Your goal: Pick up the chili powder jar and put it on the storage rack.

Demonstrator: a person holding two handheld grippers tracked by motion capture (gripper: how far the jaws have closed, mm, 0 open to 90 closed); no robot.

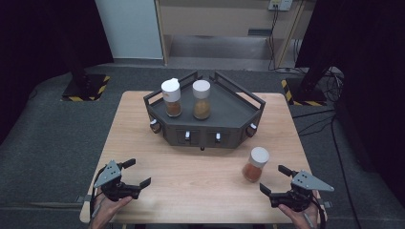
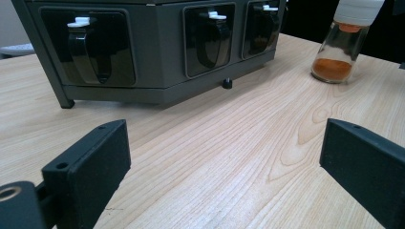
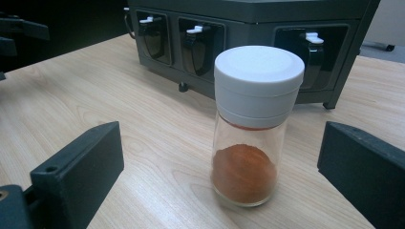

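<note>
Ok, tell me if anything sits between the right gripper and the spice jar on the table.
Nothing visible does. The spice jar stands upright on bare table just ahead of the right gripper, whose jaws are spread wide. The rack sits farther back, behind the jar.

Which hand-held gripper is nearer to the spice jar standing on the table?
Right. The right hand-held gripper sits just beside the spice jar, jaws open toward it. The left hand-held gripper is across the table, open, far to the jar's left.

left tool (image 1: 136, 173): black, grey plate | right tool (image 1: 276, 179): same
</note>
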